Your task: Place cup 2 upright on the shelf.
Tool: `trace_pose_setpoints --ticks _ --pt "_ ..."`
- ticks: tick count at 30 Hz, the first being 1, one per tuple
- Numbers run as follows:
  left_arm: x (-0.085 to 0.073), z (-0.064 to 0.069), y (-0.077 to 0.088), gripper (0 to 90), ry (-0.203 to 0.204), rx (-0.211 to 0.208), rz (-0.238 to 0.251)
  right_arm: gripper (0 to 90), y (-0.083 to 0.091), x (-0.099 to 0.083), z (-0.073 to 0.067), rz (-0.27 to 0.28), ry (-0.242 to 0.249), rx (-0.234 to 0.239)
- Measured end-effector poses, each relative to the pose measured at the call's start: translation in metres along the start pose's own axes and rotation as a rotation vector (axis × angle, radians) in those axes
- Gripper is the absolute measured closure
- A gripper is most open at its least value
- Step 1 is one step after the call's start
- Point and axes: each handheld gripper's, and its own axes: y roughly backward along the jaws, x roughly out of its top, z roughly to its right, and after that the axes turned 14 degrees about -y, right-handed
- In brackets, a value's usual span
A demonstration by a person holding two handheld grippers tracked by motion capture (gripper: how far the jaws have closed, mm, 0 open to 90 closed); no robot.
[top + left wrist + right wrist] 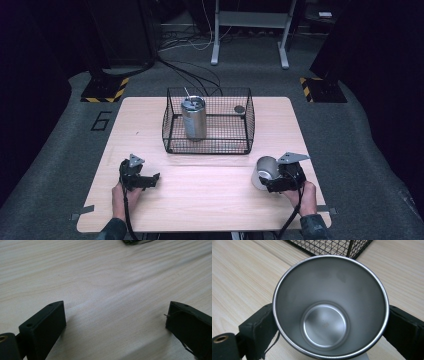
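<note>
Right gripper view is looking straight down into the steel cup (329,307), its black jaws pressing the rim from either side; the cup's axis is running along the jaws, mouth toward the camera; beyond it the wire basket (332,246) is standing ahead; in the high view the right gripper (272,182) is holding the cup at the near right, the left gripper (152,180) is idling with jaws apart, and the basket, holding a taller can (193,117), is lying forward and left.

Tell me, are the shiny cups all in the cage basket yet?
Not yet. One tall steel tumbler already stands upright inside the black wire basket. The right tool has its jaws on either side of a second shiny steel cup, on the wooden table just in front of the basket. That cup probably still needs lifting in. The left tool is open, holding nothing.
</note>
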Motion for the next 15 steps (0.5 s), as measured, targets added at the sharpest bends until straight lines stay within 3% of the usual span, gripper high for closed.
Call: trace_pose_setpoints --ticks 4,15 --pt "0.001 0.000 -0.001 2.2 0.017 0.006 -0.002 6.2 0.008 0.003 -0.001 0.017 -0.023 0.000" --pt "0.001 -0.001 -0.001 2.3 0.015 0.006 -0.004 6.2 0.013 0.009 -0.008 0.012 -0.018 -0.009"
